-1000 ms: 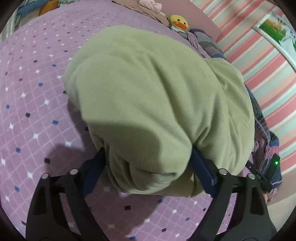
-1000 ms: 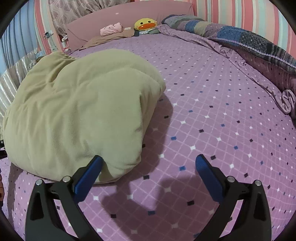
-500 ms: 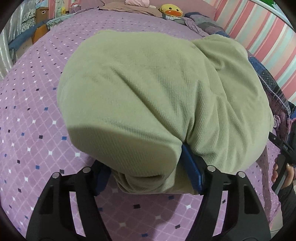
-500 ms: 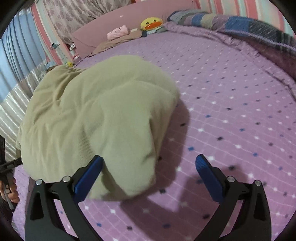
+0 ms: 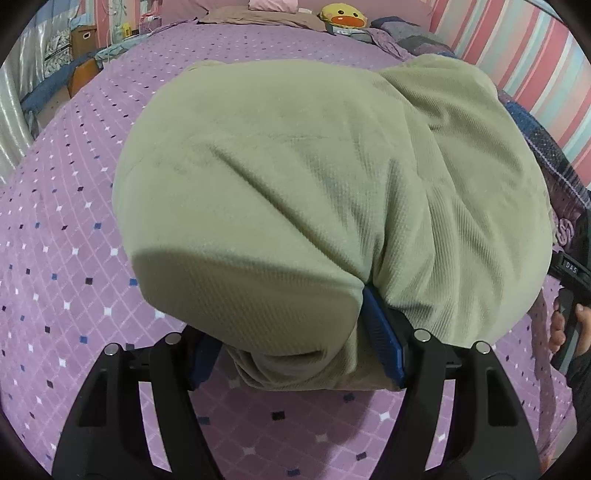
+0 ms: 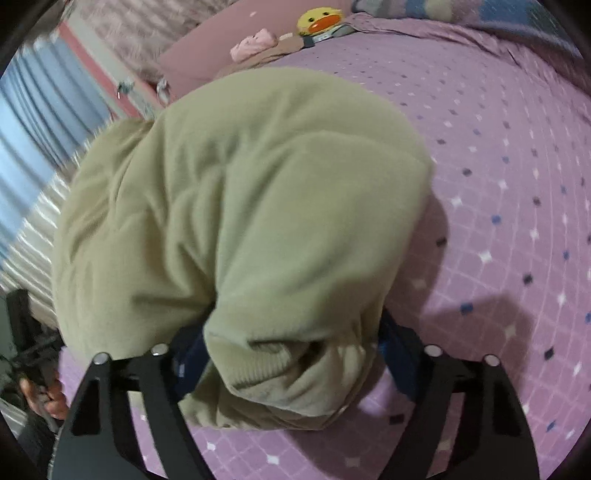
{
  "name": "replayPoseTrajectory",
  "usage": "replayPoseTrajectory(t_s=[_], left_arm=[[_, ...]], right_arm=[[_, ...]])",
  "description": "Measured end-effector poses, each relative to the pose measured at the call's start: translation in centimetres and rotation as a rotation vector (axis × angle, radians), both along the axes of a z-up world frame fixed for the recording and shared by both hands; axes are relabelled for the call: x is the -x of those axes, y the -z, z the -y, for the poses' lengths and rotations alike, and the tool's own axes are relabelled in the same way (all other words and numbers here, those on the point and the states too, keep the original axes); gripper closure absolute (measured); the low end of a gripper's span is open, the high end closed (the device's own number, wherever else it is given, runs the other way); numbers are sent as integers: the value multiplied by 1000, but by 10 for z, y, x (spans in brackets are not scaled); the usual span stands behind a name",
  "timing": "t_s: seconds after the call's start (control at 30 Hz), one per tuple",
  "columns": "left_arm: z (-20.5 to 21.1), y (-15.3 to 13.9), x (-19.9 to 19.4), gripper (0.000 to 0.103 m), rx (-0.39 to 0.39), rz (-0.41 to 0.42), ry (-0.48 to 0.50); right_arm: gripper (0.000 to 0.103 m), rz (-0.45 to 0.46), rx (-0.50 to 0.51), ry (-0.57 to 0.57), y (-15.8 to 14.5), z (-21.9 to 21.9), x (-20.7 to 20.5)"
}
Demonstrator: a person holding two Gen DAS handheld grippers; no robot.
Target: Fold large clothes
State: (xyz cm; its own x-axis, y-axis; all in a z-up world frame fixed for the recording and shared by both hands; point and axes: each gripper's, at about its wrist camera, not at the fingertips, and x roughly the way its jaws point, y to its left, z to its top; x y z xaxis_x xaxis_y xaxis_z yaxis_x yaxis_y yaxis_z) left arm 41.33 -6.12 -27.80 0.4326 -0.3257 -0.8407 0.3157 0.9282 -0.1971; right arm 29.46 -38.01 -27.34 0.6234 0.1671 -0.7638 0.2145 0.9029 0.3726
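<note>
Left wrist cam: the left gripper [image 5: 295, 343] had its blue pads [image 5: 382, 347] clamped on the near end of a thick folded olive-green garment [image 5: 314, 184], some kind of fleecy knit, can't tell exactly what. The wad bulged up over both fingers and basically filled the view, sitting on the purple diamond-print bedspread [image 5: 66, 229]. Way back by the headboard there was a yellow duck plush [image 5: 341, 14]. At the right edge you could see the person's hand [image 5: 569, 328] wrapped around the other tool's black handle.

Right wrist cam, a bit blurry: the right gripper [image 6: 291, 354] had just been closing its jaws, and the other near corner of the same garment [image 6: 258, 206] sat between the blue pads [image 6: 395, 354]. They looked pressed into the cloth on both sides, so pinching it. The bundle lay on the bedspread [image 6: 517, 221], with the duck [image 6: 319, 18] and a pink cloth item [image 6: 255, 42] near the headboard.
</note>
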Motion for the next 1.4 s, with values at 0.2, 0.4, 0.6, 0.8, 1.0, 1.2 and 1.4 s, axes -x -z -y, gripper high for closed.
replayPoseTrajectory(t_s=[0.2, 0.4, 0.6, 0.8, 1.0, 1.2, 1.4], left_arm=[[13, -1, -1, 33, -37, 14, -15], [21, -3, 1, 33, -48, 14, -17], [19, -5, 5, 33, -50, 19, -22], [19, -7, 7, 34, -52, 20, -24], [20, -9, 8, 34, -56, 18, -27], [22, -8, 9, 34, -57, 17, -28], [22, -9, 8, 34, -59, 18, -27]], right_arm=[[35, -35, 49, -26, -1, -13, -11], [35, -35, 54, -21, -3, -16, -11], [35, -34, 50, -23, -4, -8, -3], [35, -35, 49, -24, -3, -7, -2], [35, -38, 51, -25, -3, -7, -3], [35, -38, 44, -30, -1, -5, -2], [35, -39, 41, -33, 0, -4, -2]])
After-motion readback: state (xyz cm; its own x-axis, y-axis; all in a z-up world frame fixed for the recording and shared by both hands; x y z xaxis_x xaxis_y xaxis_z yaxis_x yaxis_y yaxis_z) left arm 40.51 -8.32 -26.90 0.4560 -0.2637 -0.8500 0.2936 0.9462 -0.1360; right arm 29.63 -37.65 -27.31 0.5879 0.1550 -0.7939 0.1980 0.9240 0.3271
